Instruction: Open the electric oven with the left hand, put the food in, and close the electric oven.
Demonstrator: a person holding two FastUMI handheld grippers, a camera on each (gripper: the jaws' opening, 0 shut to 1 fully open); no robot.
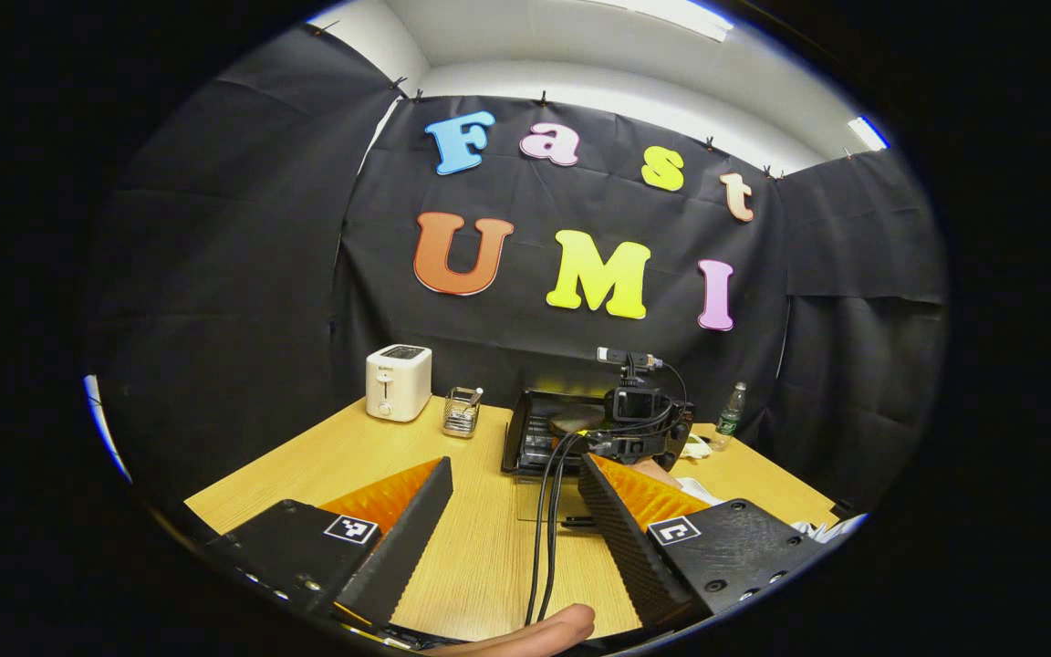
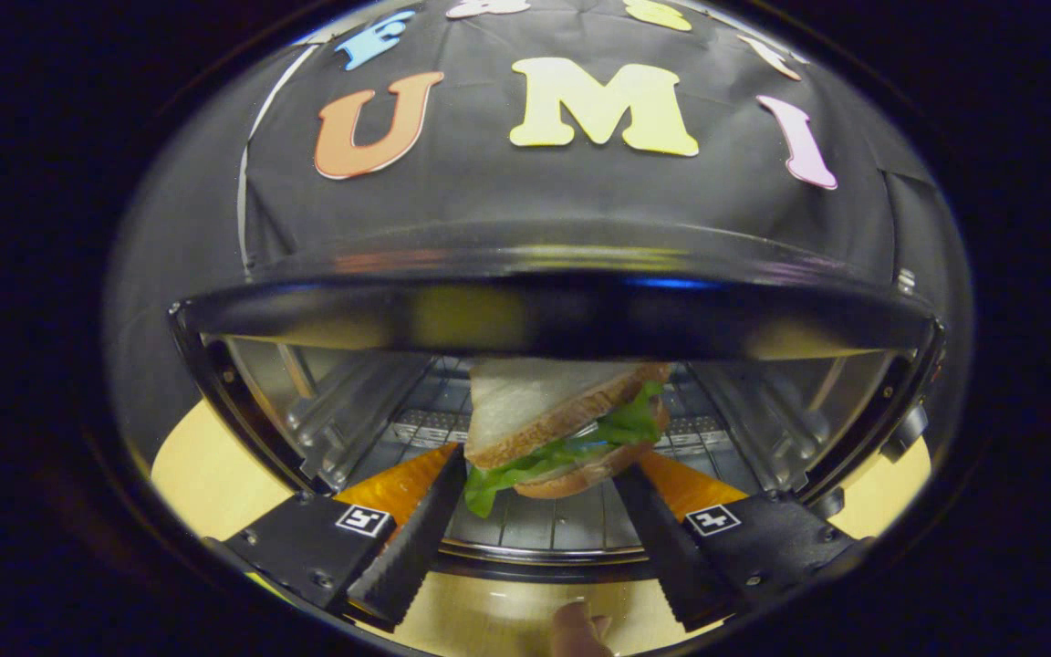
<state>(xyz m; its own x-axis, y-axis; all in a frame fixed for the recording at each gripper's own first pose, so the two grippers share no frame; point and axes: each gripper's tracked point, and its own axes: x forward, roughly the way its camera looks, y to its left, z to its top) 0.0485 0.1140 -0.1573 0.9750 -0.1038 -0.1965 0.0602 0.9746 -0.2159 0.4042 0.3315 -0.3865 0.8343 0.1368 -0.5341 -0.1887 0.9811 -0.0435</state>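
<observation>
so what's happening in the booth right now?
The oven on the wooden table is already open. The right gripper holds a sandwich between its fingers at the oven's mouth, over the wire rack. The left gripper is open and empty, back from the oven, with the toaster farther off.

My left hand-held gripper [image 1: 512,511] is carrying its camera low over the desk [image 1: 489,547], well back, and it is looking forward toward the rear wall, taking in the electric oven [image 1: 548,433] from a distance along with my other hand-held gripper [image 1: 639,429] in front of it. My right hand-held gripper [image 2: 539,511] is holding its camera right up at the oven's [image 2: 544,315] open mouth, facing straight into the chamber and the rack [image 2: 535,525]. Both views are sharing the oven, the desk around it and the wall behind.
</observation>
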